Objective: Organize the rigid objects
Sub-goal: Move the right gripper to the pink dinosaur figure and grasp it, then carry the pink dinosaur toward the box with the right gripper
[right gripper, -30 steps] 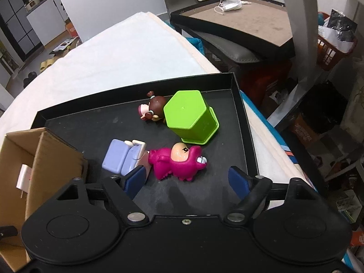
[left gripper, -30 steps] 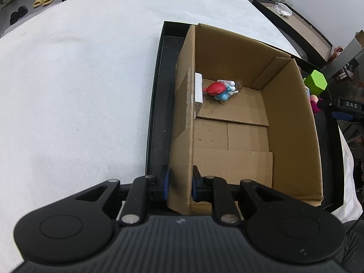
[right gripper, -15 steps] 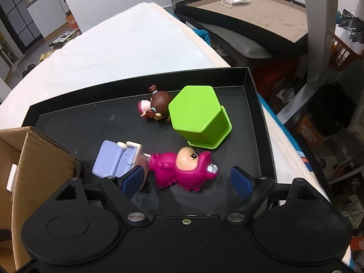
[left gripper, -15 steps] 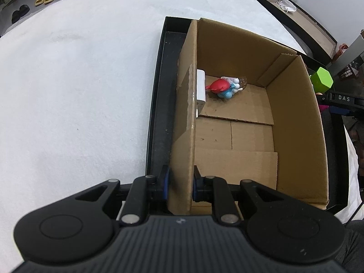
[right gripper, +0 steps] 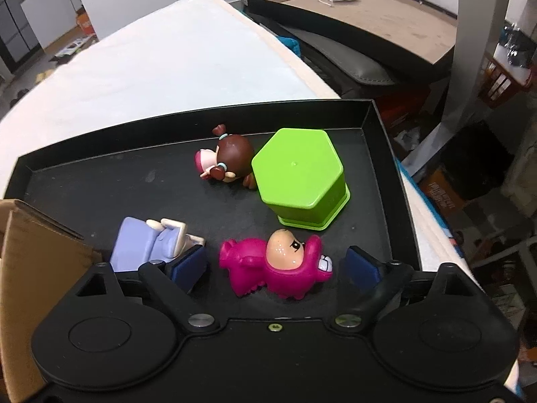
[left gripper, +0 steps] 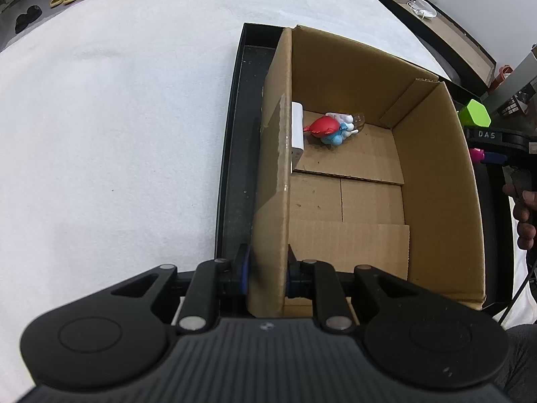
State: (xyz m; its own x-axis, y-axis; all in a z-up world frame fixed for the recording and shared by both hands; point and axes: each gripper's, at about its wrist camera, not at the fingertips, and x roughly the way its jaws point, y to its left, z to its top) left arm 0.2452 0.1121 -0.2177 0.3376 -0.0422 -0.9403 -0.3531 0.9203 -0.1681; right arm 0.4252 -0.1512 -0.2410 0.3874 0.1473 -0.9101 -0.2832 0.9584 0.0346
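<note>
The left tool (left gripper: 266,270) clamps the cardboard box (left gripper: 436,181) wall, hiding its near corner. The right tool (right gripper: 275,265), jaws closing, straddles without touching the pink figure (right gripper: 275,265) on the black tray (right gripper: 100,184); its base hides the tray's near edge.

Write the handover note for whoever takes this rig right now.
Left gripper: shut on the cardboard box wall, steadying it.
Right gripper: jaws closing around the pink figure, pads not yet touching.
Done: red and blue toy lies in the box.
Left on the black tray: pink figure, lilac toy, brown-haired doll, green hexagonal cup.
</note>
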